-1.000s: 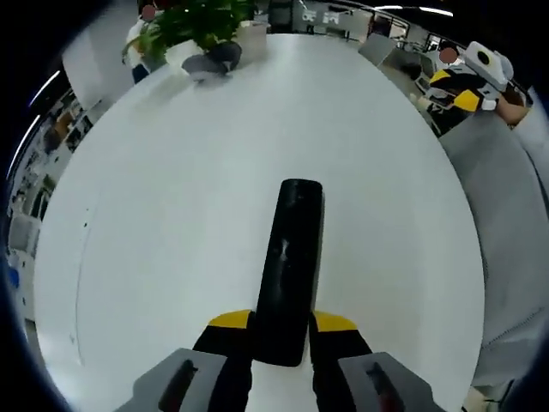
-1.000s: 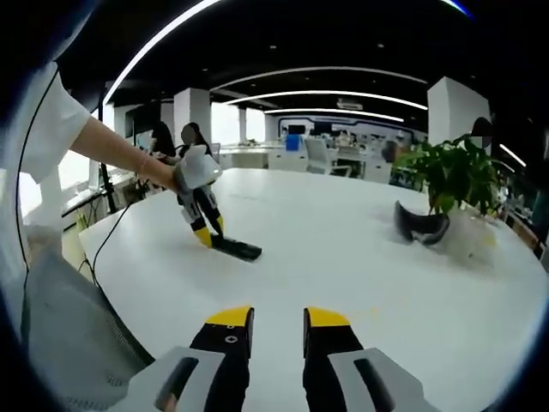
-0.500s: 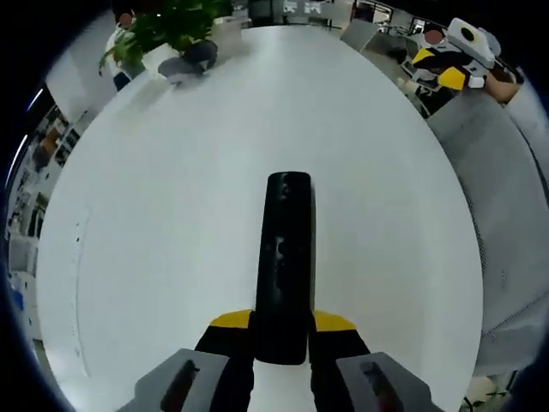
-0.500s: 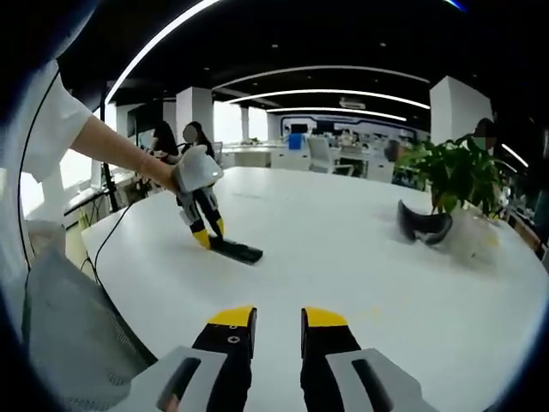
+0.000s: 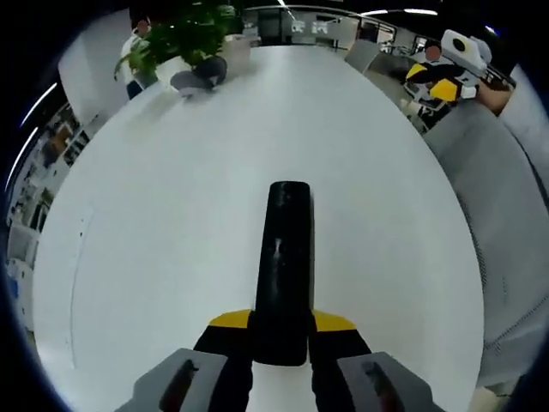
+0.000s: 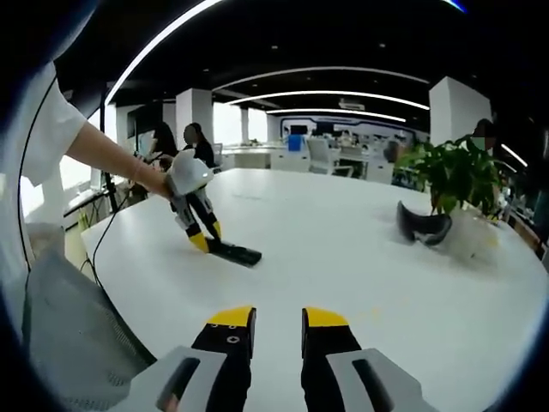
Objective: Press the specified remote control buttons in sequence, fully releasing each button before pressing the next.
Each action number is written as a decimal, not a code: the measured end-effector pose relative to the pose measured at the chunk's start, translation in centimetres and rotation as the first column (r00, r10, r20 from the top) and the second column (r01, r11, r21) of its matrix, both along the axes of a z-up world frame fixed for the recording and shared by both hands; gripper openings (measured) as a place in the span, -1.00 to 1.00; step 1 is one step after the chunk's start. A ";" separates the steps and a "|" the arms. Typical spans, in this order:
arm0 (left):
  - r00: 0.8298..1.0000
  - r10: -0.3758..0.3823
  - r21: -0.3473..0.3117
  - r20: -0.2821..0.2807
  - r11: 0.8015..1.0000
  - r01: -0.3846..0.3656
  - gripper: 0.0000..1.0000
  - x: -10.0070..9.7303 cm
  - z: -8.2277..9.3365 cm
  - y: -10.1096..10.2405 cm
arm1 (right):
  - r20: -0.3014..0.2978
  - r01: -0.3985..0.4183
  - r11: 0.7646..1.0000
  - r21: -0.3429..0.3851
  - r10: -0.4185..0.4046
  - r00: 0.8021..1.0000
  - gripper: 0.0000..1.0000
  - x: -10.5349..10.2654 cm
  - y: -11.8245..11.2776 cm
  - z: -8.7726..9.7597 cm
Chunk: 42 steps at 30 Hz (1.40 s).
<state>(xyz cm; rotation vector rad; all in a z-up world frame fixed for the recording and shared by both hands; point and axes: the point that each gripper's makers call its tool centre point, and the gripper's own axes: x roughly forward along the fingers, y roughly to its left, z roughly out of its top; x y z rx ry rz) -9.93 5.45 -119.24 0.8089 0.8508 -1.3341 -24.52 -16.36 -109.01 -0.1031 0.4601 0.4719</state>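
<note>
A long black remote control lies on the white table, pointing away from me. My left gripper is shut on its near end, yellow-tipped jaws pressing both sides. From the right gripper view, that left gripper leans down from a person's hand onto the remote control at the table's left side. My right gripper hovers over the table's near part, well apart from the remote, jaws a narrow gap apart with nothing between them. It also appears far off as the right gripper.
A potted plant and a dark curved headset stand at the far right of the table; the plant and headset are also far left. A grey chair borders the table edge. A cable hangs off the left edge.
The left gripper has tipped and slid slightly left with the remote still in it. The right gripper has stayed put.
</note>
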 end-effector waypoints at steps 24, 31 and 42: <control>0.999 0.032 -0.030 0.002 0.999 -0.032 -0.55 -2.8 -0.1 -0.5 | -0.008 -0.023 1.000 -0.011 0.023 1.000 -0.67 -0.3 0.4 -0.2; 0.999 0.036 0.021 0.006 0.999 -0.037 -0.55 -3.4 -0.2 -0.7 | -0.009 -0.031 0.999 -0.018 0.031 0.999 -0.68 -0.4 0.6 -0.2; 0.996 0.093 0.042 0.004 0.995 -0.093 -0.55 -3.9 -0.2 -0.6 | -0.014 -0.047 0.999 -0.021 0.047 0.999 -0.71 -0.5 0.9 -0.3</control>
